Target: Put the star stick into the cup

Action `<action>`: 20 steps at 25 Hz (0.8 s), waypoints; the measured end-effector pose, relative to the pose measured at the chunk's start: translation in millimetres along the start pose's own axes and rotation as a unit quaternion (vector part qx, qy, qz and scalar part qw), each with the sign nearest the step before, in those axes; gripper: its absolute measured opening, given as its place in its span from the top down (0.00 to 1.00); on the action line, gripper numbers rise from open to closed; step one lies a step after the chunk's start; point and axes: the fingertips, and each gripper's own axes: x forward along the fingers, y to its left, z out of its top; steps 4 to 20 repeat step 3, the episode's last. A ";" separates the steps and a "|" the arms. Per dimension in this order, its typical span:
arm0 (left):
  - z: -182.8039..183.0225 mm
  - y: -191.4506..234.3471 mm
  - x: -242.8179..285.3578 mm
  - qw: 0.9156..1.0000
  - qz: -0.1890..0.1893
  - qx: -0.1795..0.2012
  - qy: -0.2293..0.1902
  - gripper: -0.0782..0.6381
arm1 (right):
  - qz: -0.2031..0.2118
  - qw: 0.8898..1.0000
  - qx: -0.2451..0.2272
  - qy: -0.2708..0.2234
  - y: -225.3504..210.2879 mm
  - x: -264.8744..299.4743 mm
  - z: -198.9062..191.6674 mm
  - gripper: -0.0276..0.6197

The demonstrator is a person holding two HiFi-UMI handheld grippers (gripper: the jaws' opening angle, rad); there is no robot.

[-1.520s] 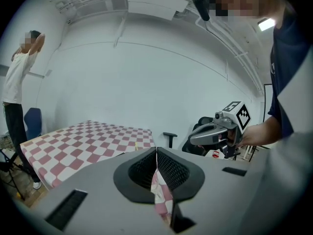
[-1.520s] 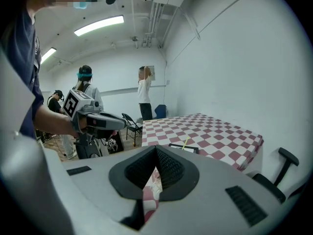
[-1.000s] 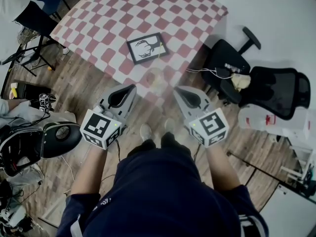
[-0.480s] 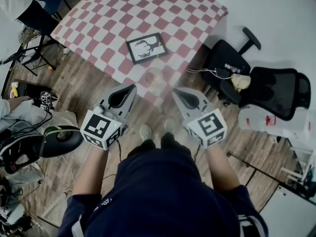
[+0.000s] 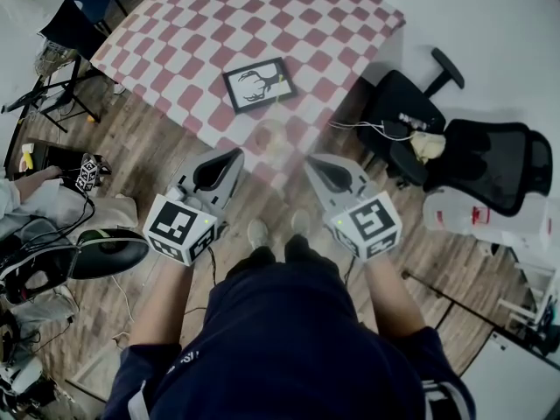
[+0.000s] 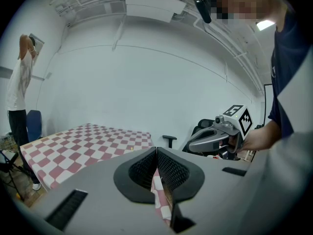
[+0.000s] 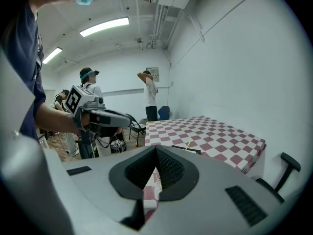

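No legible text, numbers or brands anywhere. Left cube (image 5: 179, 227) on left gripper (image 5: 230, 155) and right cube (image 5: 370, 225) on right gripper (image 5: 312, 159) carry only black-and-white square codes. Framed picture (image 5: 256, 84) shows antlers, no words.

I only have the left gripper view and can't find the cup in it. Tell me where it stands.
Observer: The clear cup stands on the checked table, near the edge closest to you.
Operator: Now find the stick.
Observer: The right gripper view shows a thin yellow stick by the black picture frame, beyond the cup.
Operator: Report the right claw.
Observer: The right claw is shut, with nothing between its jaws.
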 end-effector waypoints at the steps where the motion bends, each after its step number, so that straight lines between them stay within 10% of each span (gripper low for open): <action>1: 0.4 -0.6 1.1 1.000 0.000 0.000 0.000 0.85 | 0.001 1.000 0.000 0.000 -0.7 0.0 -0.1 0.93; 20: 1.2 -1.4 3.3 1.000 0.000 0.000 -0.001 0.85 | 0.002 1.000 0.000 0.000 -2.1 0.1 -0.2 0.93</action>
